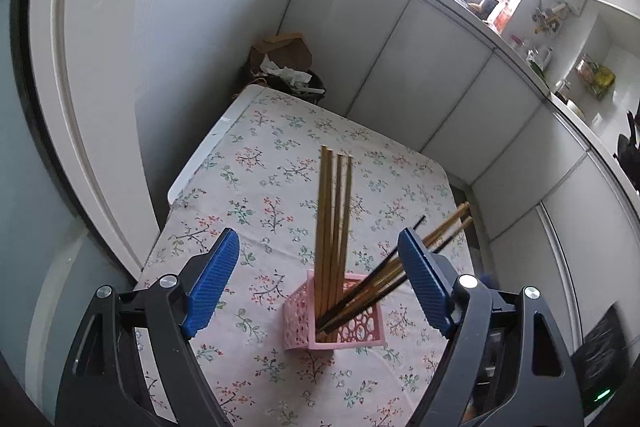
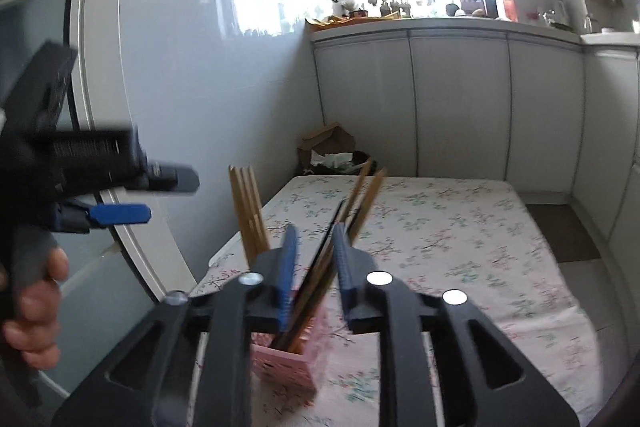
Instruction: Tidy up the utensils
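Step in hand: dropping a bundle of chopsticks into the pink holder (image 1: 334,311) on the bench (image 1: 256,147); release stage, by the look of it.

Right claw (image 2: 314,259): parted a little, pads not visibly pressing. Dark and tan chopsticks (image 2: 352,211) leaning between the jaws, lower ends already inside holder (image 2: 288,363). Blur in this view; contact with either pad not certain.

Left claw (image 1: 320,275): wide open, holding nothing. Hovering above the holder, which sits between and below its pads. Upright tan chopsticks (image 1: 334,211) standing in holder's far corner; leaning bundle (image 1: 400,267) passing just by the right-hand pad (image 1: 426,283).

Holder location: near edge of bench, floral cloth under it.

Next move, judged: open right claw further, back it out along the sticks without dragging them. Risk: light holder tipping under the leaning load.
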Tool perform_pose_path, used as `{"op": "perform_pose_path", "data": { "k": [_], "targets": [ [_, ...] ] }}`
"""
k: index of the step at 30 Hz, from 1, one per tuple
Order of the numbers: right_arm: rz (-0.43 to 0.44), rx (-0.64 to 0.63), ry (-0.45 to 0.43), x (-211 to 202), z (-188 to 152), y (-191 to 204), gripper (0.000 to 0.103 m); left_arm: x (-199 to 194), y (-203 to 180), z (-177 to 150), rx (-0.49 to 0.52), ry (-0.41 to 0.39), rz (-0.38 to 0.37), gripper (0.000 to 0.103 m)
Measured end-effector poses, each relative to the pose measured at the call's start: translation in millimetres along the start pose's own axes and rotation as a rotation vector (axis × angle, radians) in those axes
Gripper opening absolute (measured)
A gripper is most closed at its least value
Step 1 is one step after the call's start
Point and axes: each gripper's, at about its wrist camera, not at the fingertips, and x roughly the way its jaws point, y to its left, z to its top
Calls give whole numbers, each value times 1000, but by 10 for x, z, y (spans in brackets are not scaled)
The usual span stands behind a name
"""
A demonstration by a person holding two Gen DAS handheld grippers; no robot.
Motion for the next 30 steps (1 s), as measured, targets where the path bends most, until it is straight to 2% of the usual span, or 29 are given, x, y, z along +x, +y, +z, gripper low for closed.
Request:
{"op": "perform_pose_path", "data": {
  "k": [2, 4, 5, 7, 8, 9, 10, 12, 13, 15, 18, 25, 30],
  "targets": [
    [1, 16, 28, -143, 132, -79, 32, -35, -66, -17, 17, 7, -2, 78],
    [22, 54, 84, -355, 217, -167, 46, -101, -164, -45, 48, 1, 4, 80],
    [33, 64, 102, -412, 229, -190, 49, -153, -230, -70, 71, -6, 13, 83],
    [48, 63, 161, -619, 210, -202, 66, -275, -362, -134, 117, -25, 24, 85],
    [57, 54, 185, -743, 184, -193, 69, -345, -413, -172, 140, -37, 31, 88],
    [64, 48, 196, -831, 171, -178, 71, -419, -459, -219, 161, -52, 45, 94],
    [71, 37, 209, -947, 151, -163, 72, -510, -513, -294, 188, -72, 71, 96],
    [76, 35, 209, -1164, 136, -141, 77, -684, -618, -456, 228, -76, 115, 96],
    [65, 42, 204, -1282, 140, -139, 81, -753, -649, -501, 233, -78, 115, 96],
    [62, 46, 189, -1512, 169, -127, 83, -974, -721, -650, 235, -101, 125, 96],
    [17, 23, 182, -1842, 217, -103, 92, -1252, -849, -819, 260, -118, 142, 96],
    [9, 69, 167, -2466, 332, -123, 96, -1987, -1147, -1070, 317, -220, 186, 96],
    [-51, 71, 160, -2800, 472, -100, 96, -2323, -1274, -1129, 356, -270, 241, 96]
  ]
}}
